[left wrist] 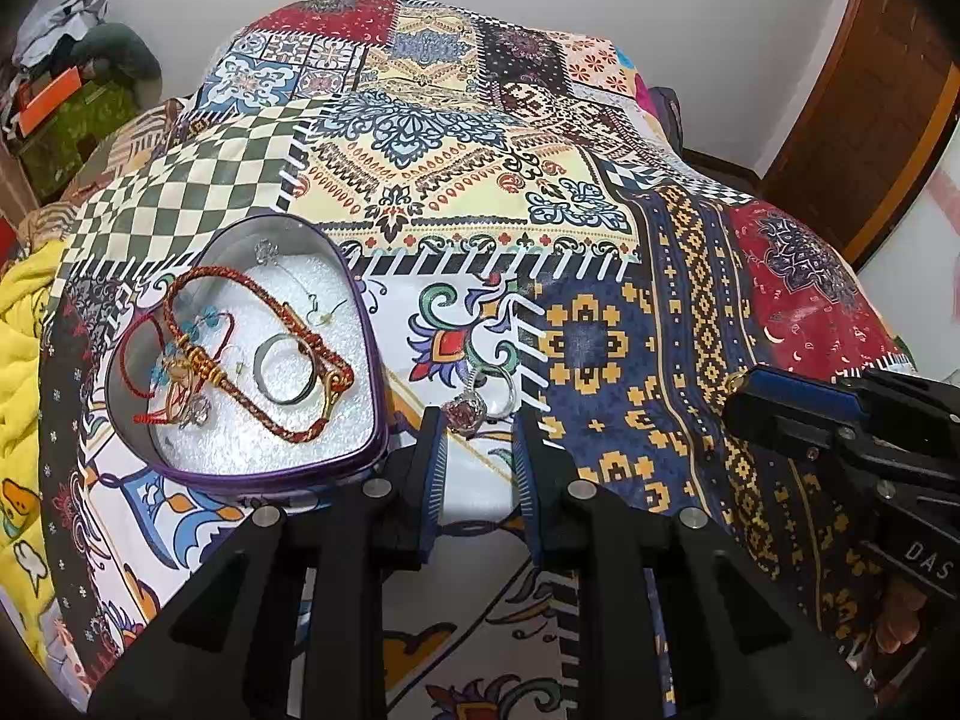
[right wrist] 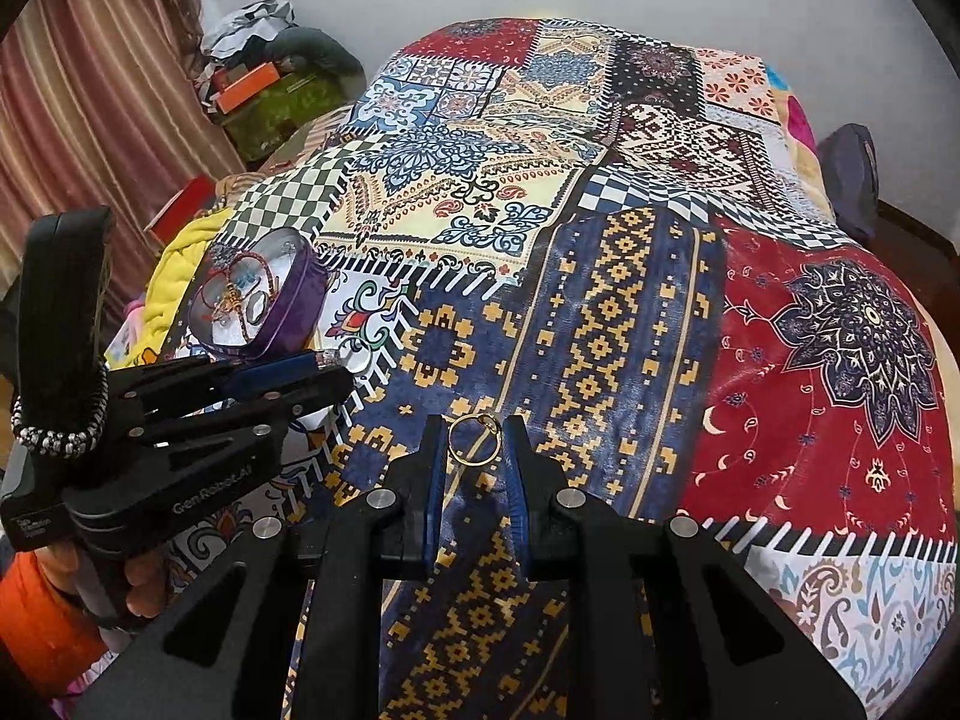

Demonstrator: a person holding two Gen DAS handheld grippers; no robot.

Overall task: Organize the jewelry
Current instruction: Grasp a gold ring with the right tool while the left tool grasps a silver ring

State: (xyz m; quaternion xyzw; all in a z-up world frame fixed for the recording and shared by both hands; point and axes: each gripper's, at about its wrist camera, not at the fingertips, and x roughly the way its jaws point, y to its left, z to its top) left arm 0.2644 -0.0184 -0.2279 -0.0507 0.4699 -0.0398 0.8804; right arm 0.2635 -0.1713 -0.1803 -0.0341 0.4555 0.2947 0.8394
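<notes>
A purple heart-shaped box (left wrist: 336, 471) lined with white foam holds red cords, a braided bracelet (left wrist: 300, 360) and a silver band (left wrist: 285, 369). Just right of the box, my left gripper (left wrist: 477, 420) is low over the bedspread. Its fingers press both sides of a silver ring with a reddish stone (left wrist: 468, 408). In the right wrist view this gripper (right wrist: 327, 360) lies beside the box (right wrist: 288, 312). My right gripper (right wrist: 474, 438) is shut on a thin gold hoop (right wrist: 474, 441), which stands upright between the pads. It also shows at the right (left wrist: 735, 384).
A patchwork bedspread (right wrist: 600, 300) covers the whole bed. A yellow blanket (left wrist: 24, 330) bunches at the left edge. Clutter and boxes (right wrist: 258, 84) are piled by a curtain at the far left. A wooden door (left wrist: 870, 120) stands to the right.
</notes>
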